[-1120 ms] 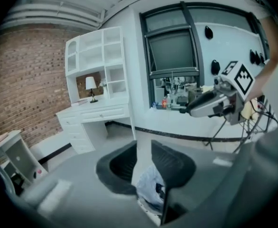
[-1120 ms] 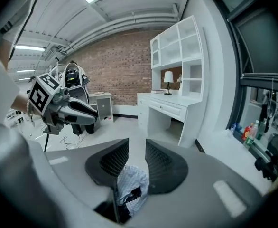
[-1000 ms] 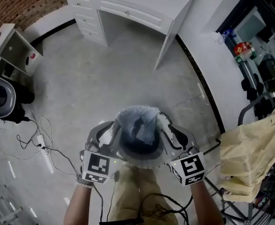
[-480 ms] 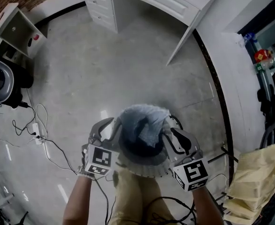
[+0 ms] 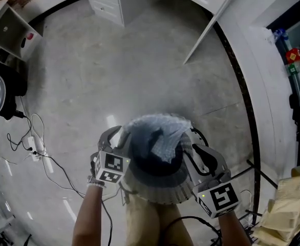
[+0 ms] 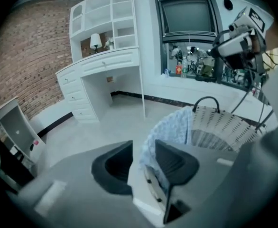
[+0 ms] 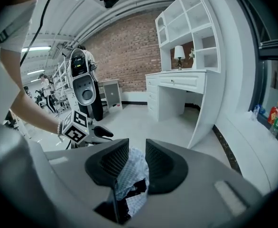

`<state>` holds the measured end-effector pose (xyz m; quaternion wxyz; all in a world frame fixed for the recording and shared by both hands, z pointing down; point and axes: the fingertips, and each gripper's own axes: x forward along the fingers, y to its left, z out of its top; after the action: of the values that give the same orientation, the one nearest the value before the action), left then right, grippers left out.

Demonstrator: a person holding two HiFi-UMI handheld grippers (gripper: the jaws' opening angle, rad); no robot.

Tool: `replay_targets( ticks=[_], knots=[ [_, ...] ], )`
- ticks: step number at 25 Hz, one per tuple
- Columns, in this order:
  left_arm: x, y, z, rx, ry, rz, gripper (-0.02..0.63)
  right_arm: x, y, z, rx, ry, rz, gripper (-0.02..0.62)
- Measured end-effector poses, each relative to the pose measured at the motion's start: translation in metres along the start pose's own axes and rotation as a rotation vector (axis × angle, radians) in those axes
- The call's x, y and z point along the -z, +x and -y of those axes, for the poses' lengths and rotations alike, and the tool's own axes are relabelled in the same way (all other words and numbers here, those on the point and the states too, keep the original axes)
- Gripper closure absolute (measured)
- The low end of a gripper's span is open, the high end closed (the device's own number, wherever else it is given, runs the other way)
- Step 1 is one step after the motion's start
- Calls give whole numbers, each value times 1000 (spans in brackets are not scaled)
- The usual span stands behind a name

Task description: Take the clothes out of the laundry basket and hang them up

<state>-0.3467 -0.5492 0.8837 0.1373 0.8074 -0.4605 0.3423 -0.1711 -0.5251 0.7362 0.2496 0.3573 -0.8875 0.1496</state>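
held out in front of the body above the grey floor [image 5: 140,76], one tool on each side of the round laundry basket [image 5: 160,189]: left gripper [image 5: 118,140] at its left rim, right gripper [image 5: 197,146] at its right rim. gripped from both sides, most likely, to keep the basket level rather than let it swing from the black hoop handle [image 6: 208,99].

inside and spilling over the far rim, a pale blue cloth [image 5: 163,132], bunched, with the dark hollow of the basket just nearer. nothing hung yet; clothes all in the basket, so judged to be at the carrying or setting-down stage, before any garment is picked out.

seen along the left gripper [image 6: 143,148]: jaws partly apart and just been opening, with the basket's edge and a fold of the cloth [image 6: 170,127] between them, close against the right-hand jaw, and bare floor showing beside the left-hand one. reads as a grip being let go (not as a firm hold).

seen along the right gripper [image 7: 136,151]: jaws narrow and closed on the blue cloth [image 7: 132,175], which fills the gap between the pads; probably pinching the rim under that cloth too, though only a thin dark edge shows below, too little to be sure.

with one side loosening, a risk of the basket tipping to the left unless already close to the floor. best lowered fully before the right side lets go.
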Motion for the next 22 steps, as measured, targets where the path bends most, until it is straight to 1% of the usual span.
replay_targets(
  ticks=[6, 11, 12, 14, 17, 19, 20, 22],
  knots=[
    [33, 37, -8, 7, -5, -58, 468, 24, 17, -2, -21, -2, -20, 483],
    [47, 57, -6, 25, -20, -91, 469, 38, 20, -1, -12, 15, -32, 483],
    [48, 59, -5, 32, -10, -97, 475, 40, 20, -1, -11, 18, -33, 483],
    [49, 59, 0, 43, 26, -106, 523, 41, 20, -2, -8, 22, -32, 483],
    [43, 54, 2, 31, 43, -86, 538, 40, 16, 0, 0, 23, -31, 483],
    [31, 47, 4, 12, 40, -47, 550, 38, 11, 4, 6, 24, -30, 483],
    [24, 41, 4, 3, 39, -23, 584, 37, 9, 5, 9, 26, -30, 483],
    [9, 26, 4, -6, 36, 19, 584, 35, 6, 4, 14, 37, -33, 483]
  ],
)
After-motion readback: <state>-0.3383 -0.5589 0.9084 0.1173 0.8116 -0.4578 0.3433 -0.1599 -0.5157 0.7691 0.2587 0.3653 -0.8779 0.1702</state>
